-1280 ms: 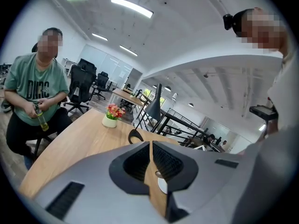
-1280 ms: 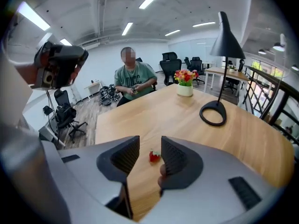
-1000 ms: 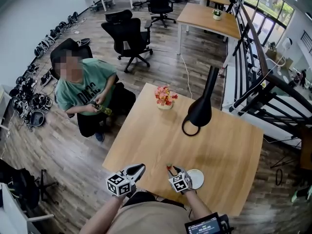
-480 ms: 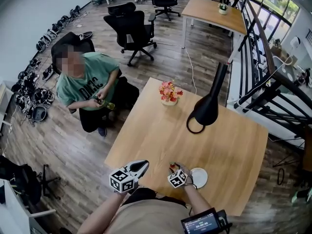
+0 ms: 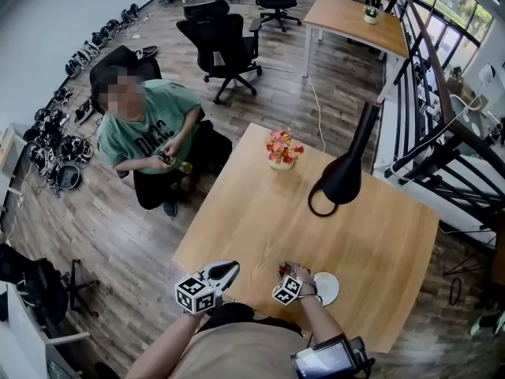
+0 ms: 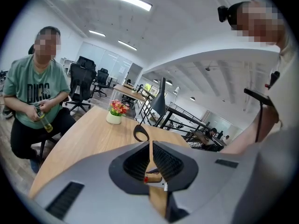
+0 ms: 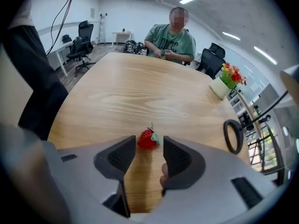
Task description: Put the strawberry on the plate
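1. In the head view, the right gripper (image 5: 284, 272) covers part of the plate (image 5: 327, 289).
2. The camera wearer's body (image 5: 237, 350) hides the table's (image 5: 252, 219) near edge.
3. What the seated person (image 5: 150, 133) holds is too small to name.
4. Whether the strawberry (image 7: 146, 138) touches a jaw cannot be told.
5. Through the left gripper's (image 6: 150, 146) narrow slit, a red-and-tan bit is unidentifiable.

A small red strawberry (image 7: 146, 138) with a green leafy cap lies on its side on the wooden counter (image 7: 140, 92). The round white plate (image 5: 327, 289) rests flat near the counter's edge, near the strawberry but not touching it.
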`<state>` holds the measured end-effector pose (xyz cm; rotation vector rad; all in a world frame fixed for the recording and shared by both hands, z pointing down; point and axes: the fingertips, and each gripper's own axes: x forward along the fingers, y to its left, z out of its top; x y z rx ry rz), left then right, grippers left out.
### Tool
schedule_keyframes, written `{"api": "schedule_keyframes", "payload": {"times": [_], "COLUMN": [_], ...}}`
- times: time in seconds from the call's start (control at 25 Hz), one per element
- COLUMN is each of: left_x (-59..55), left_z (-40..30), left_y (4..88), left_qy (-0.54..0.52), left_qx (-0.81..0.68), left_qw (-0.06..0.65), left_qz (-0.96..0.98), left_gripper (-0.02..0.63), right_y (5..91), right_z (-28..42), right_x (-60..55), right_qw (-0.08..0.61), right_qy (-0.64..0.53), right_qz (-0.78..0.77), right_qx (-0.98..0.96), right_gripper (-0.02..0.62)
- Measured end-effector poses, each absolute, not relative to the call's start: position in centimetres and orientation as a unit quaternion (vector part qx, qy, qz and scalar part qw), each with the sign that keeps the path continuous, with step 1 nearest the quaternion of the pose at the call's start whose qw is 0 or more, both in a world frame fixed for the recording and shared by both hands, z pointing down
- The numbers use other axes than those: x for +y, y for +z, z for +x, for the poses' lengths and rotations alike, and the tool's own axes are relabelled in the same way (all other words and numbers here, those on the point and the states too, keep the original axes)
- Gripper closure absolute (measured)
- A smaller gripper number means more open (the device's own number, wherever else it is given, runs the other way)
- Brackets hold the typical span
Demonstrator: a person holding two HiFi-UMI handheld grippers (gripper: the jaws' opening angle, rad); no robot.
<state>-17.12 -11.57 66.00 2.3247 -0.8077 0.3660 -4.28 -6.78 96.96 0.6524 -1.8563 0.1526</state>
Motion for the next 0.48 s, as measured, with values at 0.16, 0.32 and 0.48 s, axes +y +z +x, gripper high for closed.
{"api": "schedule_keyframes", "payload": {"times": [0.16,0.32,0.48], "left_x": [-11.1,-10.8,-10.6], "left_z": [-17.4,-17.5,-17.8], "left_y": [66.1,66.3,66.1], "left_qy": [0.138,0.136,0.134], "left_qx": [-0.313,-0.317,-0.324], "left_qw": [0.323,0.325,0.325], "left_qz": [0.882,0.881,0.879], "left_gripper": [0.600,0.600,0.600], "right_y": [97.6,98.6,99.0], "right_z": [-4.0,-4.0,-4.1], "right_x": [-7.1,-6.9,-7.0], "right_qw": [0.578,0.602,0.612], "right_qy": [-0.003,-0.047,-0.069], "right_qz": [0.247,0.202,0.180], "right_qx": [-0.778,-0.771,-0.767], "right_gripper": [0.410,0.410,0.410]}}
